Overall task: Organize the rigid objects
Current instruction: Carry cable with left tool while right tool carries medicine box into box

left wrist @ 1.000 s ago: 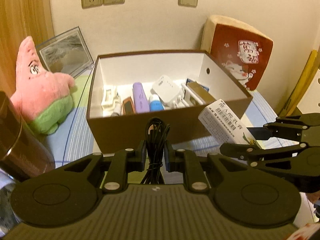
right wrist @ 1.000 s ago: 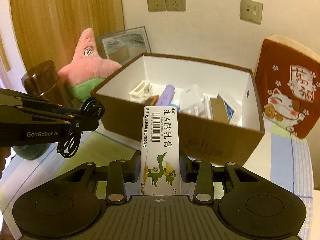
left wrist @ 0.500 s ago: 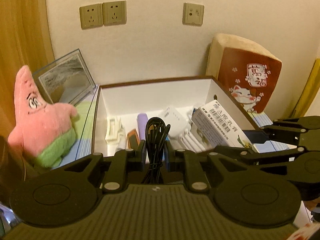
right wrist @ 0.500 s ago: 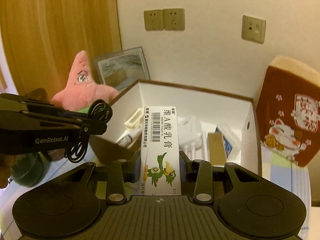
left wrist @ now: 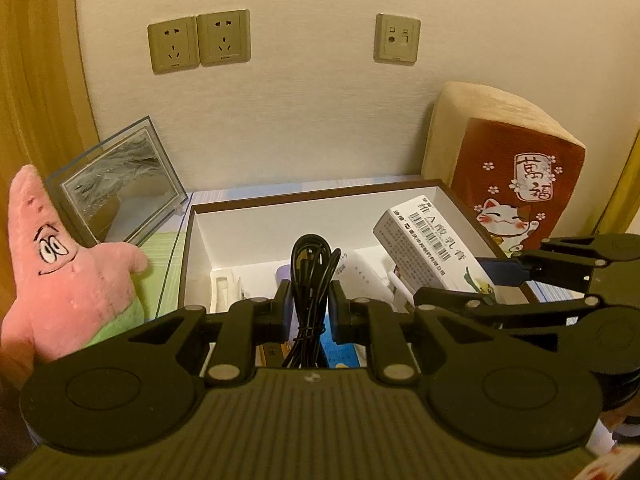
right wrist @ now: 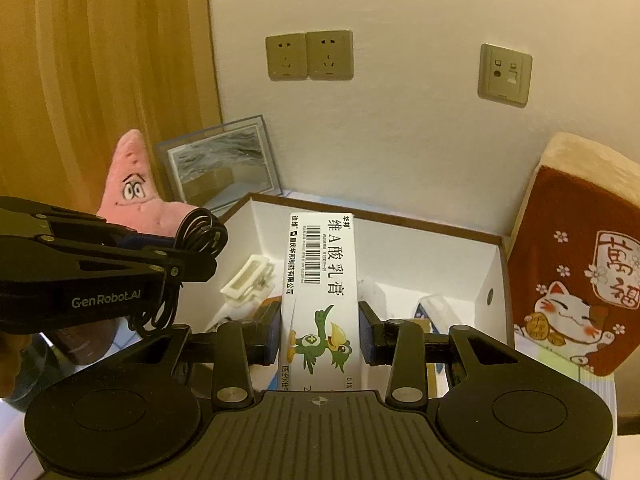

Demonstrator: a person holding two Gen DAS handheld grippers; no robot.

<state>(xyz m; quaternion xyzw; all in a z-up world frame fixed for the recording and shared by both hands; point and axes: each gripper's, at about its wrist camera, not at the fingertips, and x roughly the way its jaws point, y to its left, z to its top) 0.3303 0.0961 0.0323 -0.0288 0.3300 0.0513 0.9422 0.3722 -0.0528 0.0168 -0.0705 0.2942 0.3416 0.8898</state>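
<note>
My left gripper [left wrist: 310,307] is shut on a coiled black cable [left wrist: 311,276] and hangs over the brown storage box [left wrist: 312,197] with white inside walls. My right gripper [right wrist: 319,330] is shut on a white ointment carton [right wrist: 320,280] printed with a green bird, also above the box [right wrist: 400,224]. From the left wrist view the carton [left wrist: 428,248] shows at the right, held by the other gripper. From the right wrist view the cable [right wrist: 200,232] shows at the left. Inside the box lie a white clip [right wrist: 250,280], a white remote [left wrist: 360,276] and several small items, partly hidden.
A pink starfish plush [left wrist: 60,264] and a framed picture [left wrist: 120,192] stand left of the box. A red lucky-cat cushion [left wrist: 516,184] leans on the wall at the right. Wall sockets [left wrist: 200,42] sit above. The box rests on a striped cloth.
Both grippers have moved forward and up with their loads, from in front of the box's near wall to above its inside. Both grips are unchanged.
</note>
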